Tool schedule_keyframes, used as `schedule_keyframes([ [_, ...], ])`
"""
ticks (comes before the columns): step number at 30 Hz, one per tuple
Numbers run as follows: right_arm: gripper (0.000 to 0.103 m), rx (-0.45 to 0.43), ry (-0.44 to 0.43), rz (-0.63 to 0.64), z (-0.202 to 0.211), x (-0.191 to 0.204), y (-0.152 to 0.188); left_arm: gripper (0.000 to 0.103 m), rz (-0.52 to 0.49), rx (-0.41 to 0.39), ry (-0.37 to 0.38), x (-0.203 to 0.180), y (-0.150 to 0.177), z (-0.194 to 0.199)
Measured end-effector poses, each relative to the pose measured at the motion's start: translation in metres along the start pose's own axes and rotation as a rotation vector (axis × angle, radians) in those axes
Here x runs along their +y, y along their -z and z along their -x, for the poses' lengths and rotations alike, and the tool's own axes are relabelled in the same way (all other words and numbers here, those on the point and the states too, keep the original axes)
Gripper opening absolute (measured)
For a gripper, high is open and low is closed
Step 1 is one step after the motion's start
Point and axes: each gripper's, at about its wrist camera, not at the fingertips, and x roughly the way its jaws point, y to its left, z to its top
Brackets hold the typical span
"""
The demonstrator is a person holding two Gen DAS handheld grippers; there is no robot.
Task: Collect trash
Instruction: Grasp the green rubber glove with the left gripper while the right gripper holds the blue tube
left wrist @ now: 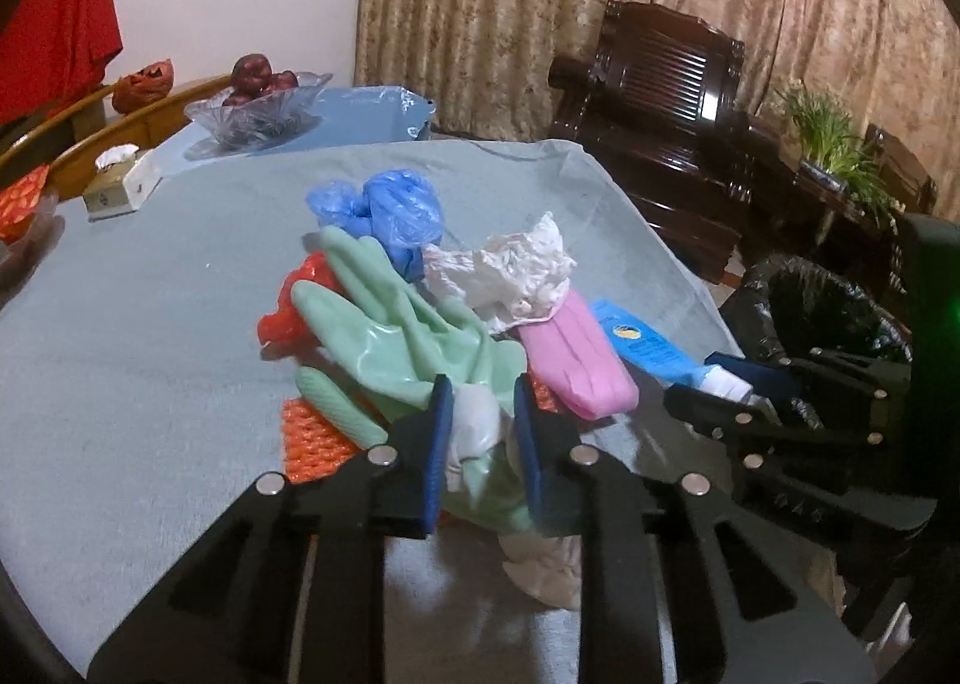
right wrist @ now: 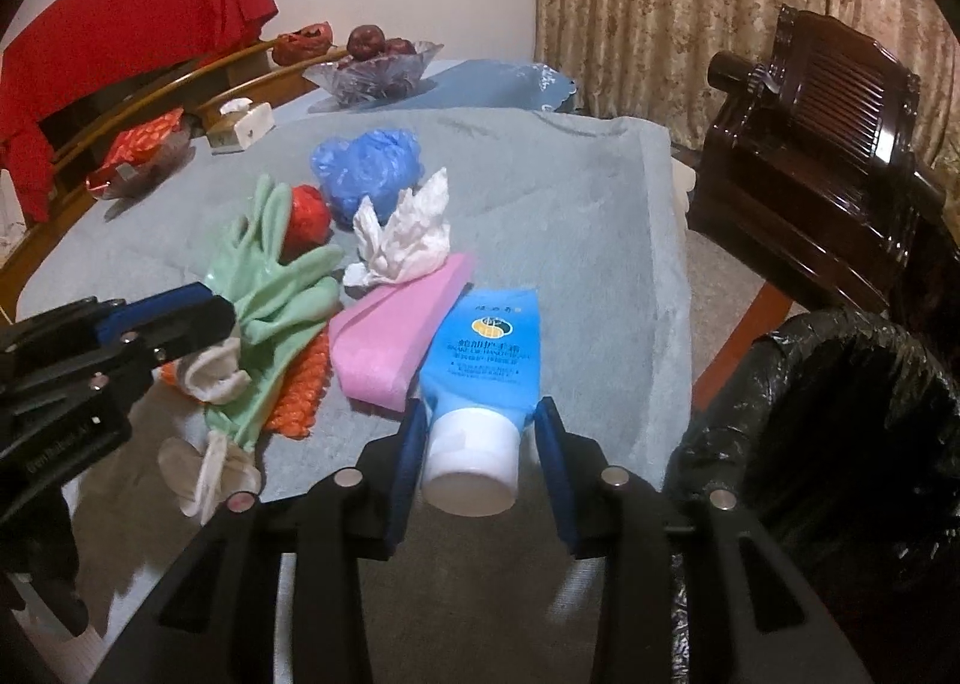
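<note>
Glove (left wrist: 414, 342) – pinched in left gripper (left wrist: 480, 414)

The orange mesh (left wrist: 312, 438) lies mostly under the green glove (left wrist: 396, 342). The bin (right wrist: 840, 444), at four o'clock, is cut by the frame edge. The tube's (right wrist: 486, 360) small print is unreadable.

Unreadable print on blue tube (right wrist: 489, 351)

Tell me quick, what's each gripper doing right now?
Left gripper: closed on the green rubber glove, near its cuff.
Right gripper: closed on the blue tube, at its white cap.
</note>
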Motion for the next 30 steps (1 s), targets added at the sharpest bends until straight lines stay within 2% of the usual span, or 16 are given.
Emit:
schedule_keyframes([
  [5,0.037,0.023,-0.035,0.006,-0.007,0.011,0.003,0.009,0.019,-0.004,-0.002,0.014,0.0,0.011],
  [10,0.037,0.047,-0.038,0.039,-0.016,0.024,0.006,0.008,0.038,0.008,-0.027,0.031,0.005,0.02],
  [13,0.038,0.06,-0.029,0.034,-0.02,0.025,0.007,0.009,0.03,0.022,-0.011,0.032,0.007,0.019],
  [16,0.04,0.067,-0.018,0.034,-0.024,0.025,0.005,0.021,0.053,0.023,0.0,0.032,0.003,0.017],
  [18,0.041,0.072,-0.018,0.029,-0.027,0.025,0.005,0.044,0.07,0.023,-0.004,0.033,0.003,0.016],
  [23,0.045,0.075,-0.024,0.015,-0.031,0.023,0.002,0.055,0.115,0.051,-0.016,0.038,0.003,0.009],
  [26,0.044,0.076,-0.019,0.024,-0.032,0.023,0.002,0.058,0.115,0.04,-0.027,0.037,0.003,0.012],
  [28,0.04,0.074,-0.019,0.023,-0.031,0.022,0.002,0.057,0.104,0.047,-0.037,0.035,0.003,0.01],
  [29,0.04,0.074,-0.022,0.019,-0.031,0.022,0.002,0.051,0.102,0.055,-0.043,0.035,0.003,0.009],
  [30,0.04,0.075,-0.024,0.018,-0.03,0.021,0.001,0.036,0.1,0.062,-0.038,0.034,0.003,0.007],
])
